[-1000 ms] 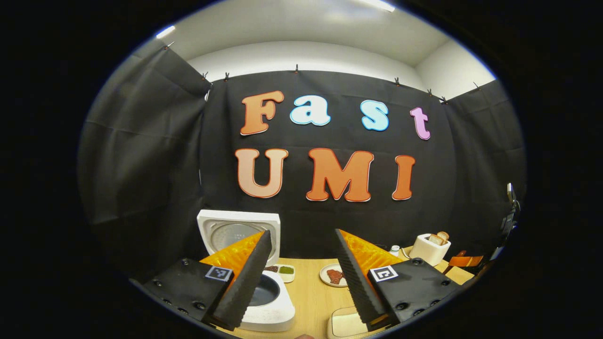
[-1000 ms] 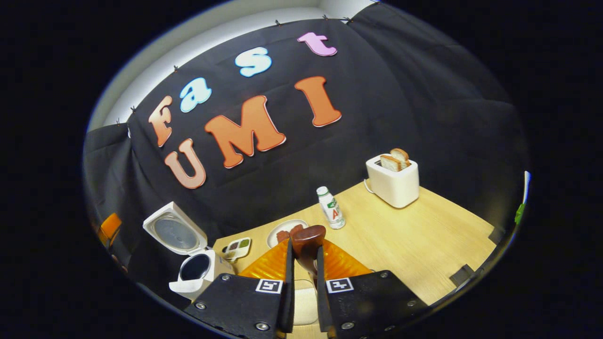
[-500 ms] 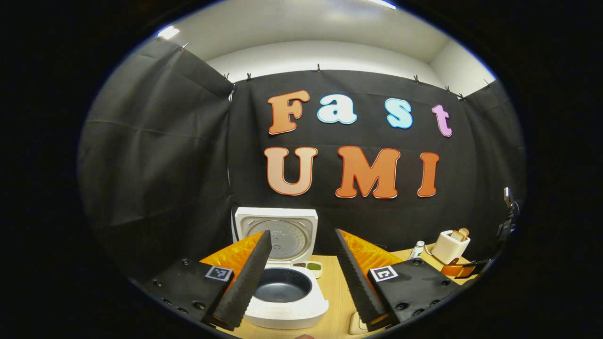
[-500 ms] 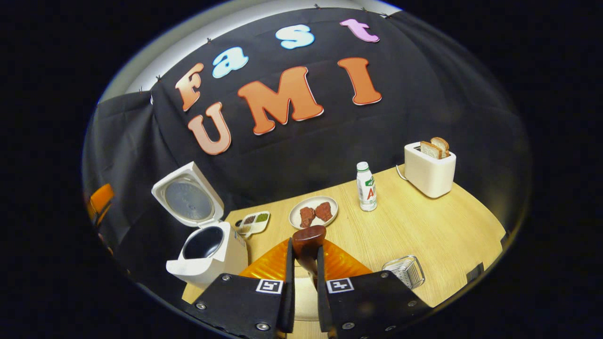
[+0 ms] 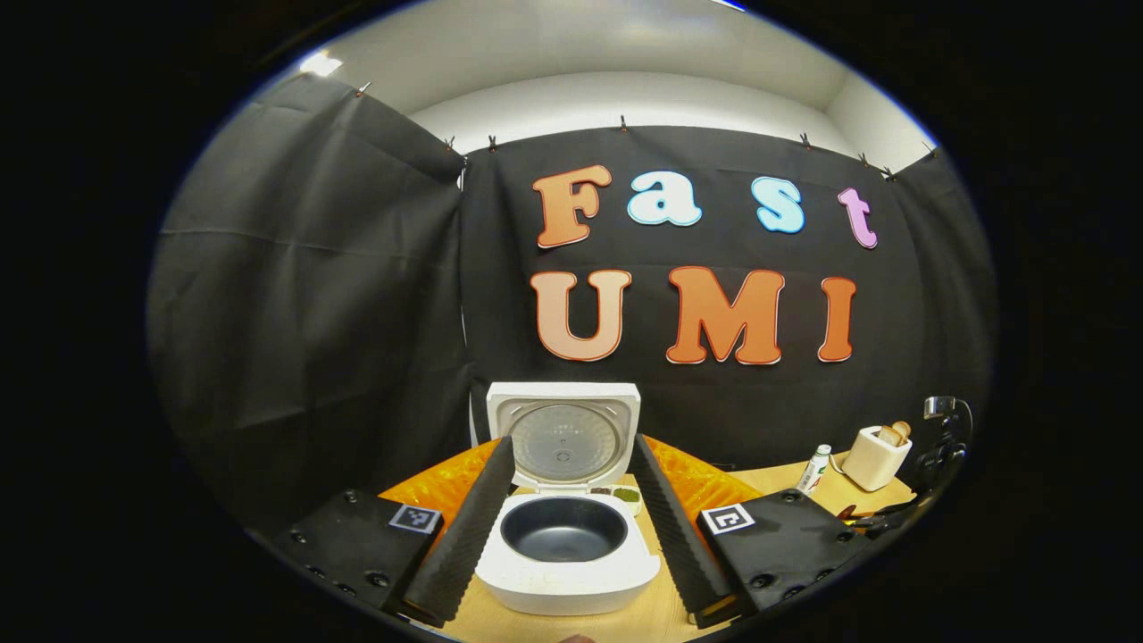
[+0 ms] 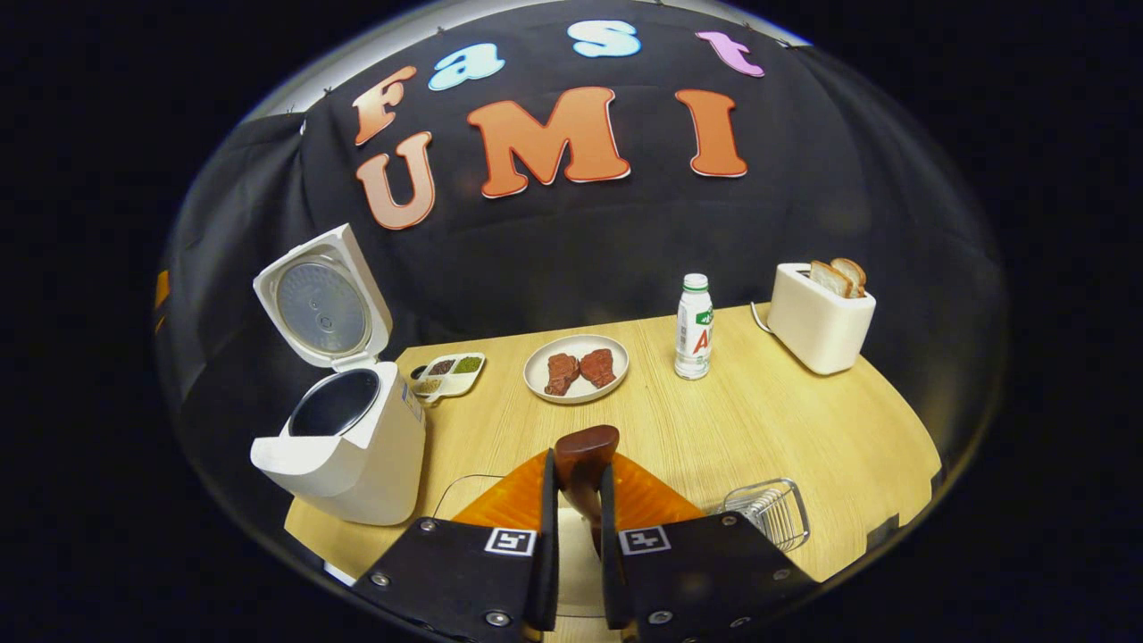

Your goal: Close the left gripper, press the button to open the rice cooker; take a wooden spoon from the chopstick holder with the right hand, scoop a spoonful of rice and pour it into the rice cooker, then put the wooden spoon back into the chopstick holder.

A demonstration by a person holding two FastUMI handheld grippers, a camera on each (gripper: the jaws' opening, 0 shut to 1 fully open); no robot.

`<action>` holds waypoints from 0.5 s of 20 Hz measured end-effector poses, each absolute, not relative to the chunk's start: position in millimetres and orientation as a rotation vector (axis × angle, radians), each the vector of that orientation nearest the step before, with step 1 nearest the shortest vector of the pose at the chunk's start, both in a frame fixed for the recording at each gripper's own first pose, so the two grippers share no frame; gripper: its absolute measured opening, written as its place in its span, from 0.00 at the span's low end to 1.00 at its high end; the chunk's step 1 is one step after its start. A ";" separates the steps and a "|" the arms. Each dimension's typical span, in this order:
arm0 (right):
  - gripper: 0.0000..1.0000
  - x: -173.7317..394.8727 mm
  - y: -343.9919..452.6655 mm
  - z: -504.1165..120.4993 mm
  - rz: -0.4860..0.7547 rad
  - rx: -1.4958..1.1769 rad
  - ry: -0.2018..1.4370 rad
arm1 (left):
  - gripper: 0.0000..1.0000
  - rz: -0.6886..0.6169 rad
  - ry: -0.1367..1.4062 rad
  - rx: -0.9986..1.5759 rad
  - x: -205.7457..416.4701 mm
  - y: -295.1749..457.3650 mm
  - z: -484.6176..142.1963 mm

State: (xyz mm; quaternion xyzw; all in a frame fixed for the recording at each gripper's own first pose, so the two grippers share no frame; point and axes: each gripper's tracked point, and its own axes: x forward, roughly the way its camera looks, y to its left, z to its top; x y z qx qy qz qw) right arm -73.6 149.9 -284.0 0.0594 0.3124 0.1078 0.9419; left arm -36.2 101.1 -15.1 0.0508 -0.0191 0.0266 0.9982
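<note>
Over the last second our left gripper (image 5: pixel 571 527) has swung round until the rice cooker (image 5: pixel 568 554) sits squarely between its jaws, which stand wide apart and hold nothing. The cooker's lid (image 5: pixel 563 435) is up and the dark inner pot (image 5: pixel 563 529) is bare, so we judge the button step finished and the cooker ready to take rice.

Our right gripper (image 6: pixel 578 500) has tipped downward in that time, so that more of the surface (image 6: pixel 786 429) in front of the cooker (image 6: pixel 344 438) has come into its view. Its jaws are clamped on the wooden spoon (image 6: pixel 585 451), whose rounded brown end pokes out ahead of them. We take it that the spoon is already out of its holder; whether it carries rice we cannot tell.

Seen from the right gripper, well to the right of the cooker lies a wire rack (image 6: pixel 770 511) at the near edge, and farther back a plate of meat (image 6: pixel 576 368), a small condiment tray (image 6: pixel 446 373) just beside the cooker, a bottle (image 6: pixel 694 314) and a toaster (image 6: pixel 820 317) with bread.

The bottle bears a label with a red letter, too small for us to read. No brand is legible on the cooker or toaster.
</note>
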 end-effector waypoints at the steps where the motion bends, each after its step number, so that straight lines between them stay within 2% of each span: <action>1: 0.19 -73.0 155.1 -286.2 0.228 0.105 0.629 | 0.91 0.058 -0.038 0.098 -36.3 103.0 -15.7; 2: 0.20 -71.7 158.7 -287.3 0.234 0.088 0.619 | 0.90 0.057 -0.032 0.096 -35.6 103.8 -18.3; 3: 0.15 -71.5 163.2 -288.9 0.240 0.082 0.615 | 0.91 0.058 -0.027 0.100 -36.3 104.1 -19.9; 4: 0.20 -73.0 166.9 -290.6 0.241 0.078 0.616 | 0.91 0.059 -0.025 0.106 -35.5 105.6 -20.0; 10: 0.20 -89.5 181.5 -305.9 0.226 0.213 0.690 | 0.91 0.067 -0.018 0.103 -35.0 114.5 -23.2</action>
